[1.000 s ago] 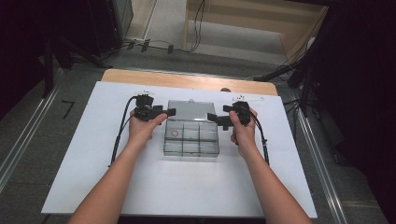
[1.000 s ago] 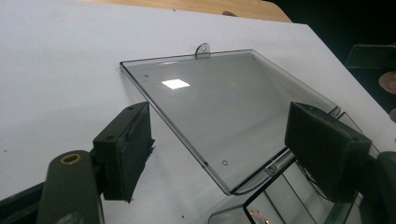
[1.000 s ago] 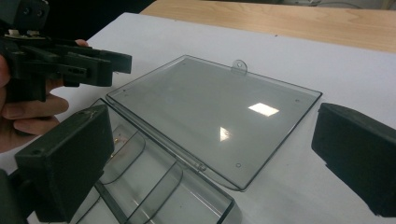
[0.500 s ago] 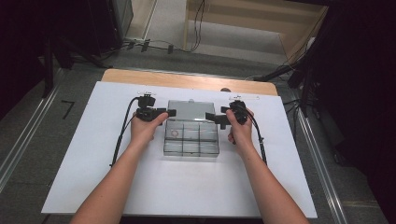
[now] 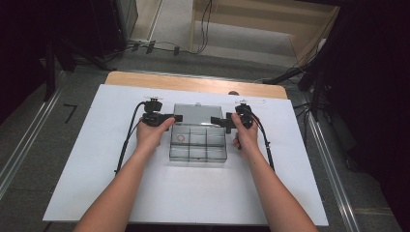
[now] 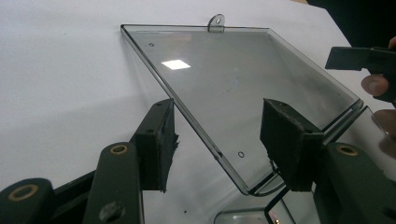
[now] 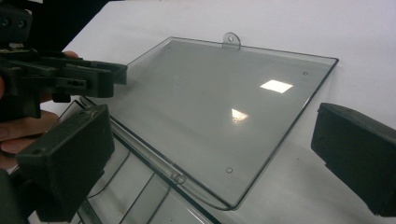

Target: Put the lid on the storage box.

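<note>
My left gripper (image 6: 215,144) has been closing its jaws and straddles the open lid's (image 6: 243,88) side edge, pads not yet pressing; my right gripper (image 7: 210,154) gapes wide over the opposite edge. The lid lies flat on the white table (image 5: 96,159), hinged behind the clear box (image 5: 197,144). It looks like light, stiff, slick plastic; I'd pinch the side edges. One box, one lid, six compartments.

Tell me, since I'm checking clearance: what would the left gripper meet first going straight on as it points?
Probably the open clear lid: its near edge already lies between the left gripper jaws, untouched.
</note>
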`<state>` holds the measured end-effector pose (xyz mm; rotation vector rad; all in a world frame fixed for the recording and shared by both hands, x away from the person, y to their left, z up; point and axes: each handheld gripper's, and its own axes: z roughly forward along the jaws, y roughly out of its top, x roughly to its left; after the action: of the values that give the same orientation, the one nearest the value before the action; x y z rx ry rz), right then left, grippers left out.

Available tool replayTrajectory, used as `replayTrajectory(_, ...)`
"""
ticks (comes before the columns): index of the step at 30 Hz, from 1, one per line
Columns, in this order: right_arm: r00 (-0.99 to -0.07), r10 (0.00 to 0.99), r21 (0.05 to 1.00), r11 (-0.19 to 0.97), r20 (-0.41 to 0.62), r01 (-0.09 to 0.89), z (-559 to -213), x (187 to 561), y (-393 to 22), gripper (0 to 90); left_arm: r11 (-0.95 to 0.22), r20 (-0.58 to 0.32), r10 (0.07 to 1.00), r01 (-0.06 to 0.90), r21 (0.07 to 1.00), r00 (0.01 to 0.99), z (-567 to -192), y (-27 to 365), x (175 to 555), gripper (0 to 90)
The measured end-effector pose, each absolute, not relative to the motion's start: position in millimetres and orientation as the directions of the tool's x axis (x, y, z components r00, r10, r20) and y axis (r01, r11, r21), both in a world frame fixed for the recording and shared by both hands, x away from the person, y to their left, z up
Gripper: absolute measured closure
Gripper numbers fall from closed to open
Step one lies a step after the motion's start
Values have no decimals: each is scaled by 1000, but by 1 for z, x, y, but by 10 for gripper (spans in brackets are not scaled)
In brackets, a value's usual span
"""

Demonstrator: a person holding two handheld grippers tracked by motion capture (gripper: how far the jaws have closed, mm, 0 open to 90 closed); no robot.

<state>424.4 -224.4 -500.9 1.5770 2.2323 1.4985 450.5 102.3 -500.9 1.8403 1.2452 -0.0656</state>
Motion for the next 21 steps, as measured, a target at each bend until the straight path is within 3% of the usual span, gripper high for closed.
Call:
replayTrajectory(15, -460, 737, 651, 35, 496, 758, -513, 427, -218, 0, -88, -513, 711, 785, 613, 480, -502, 104, 451, 461)
replayTrajectory(21, -441, 740, 639, 19, 508, 769, -516, 428, -216, 43, -87, -515, 710, 786, 613, 480, -502, 104, 451, 464)
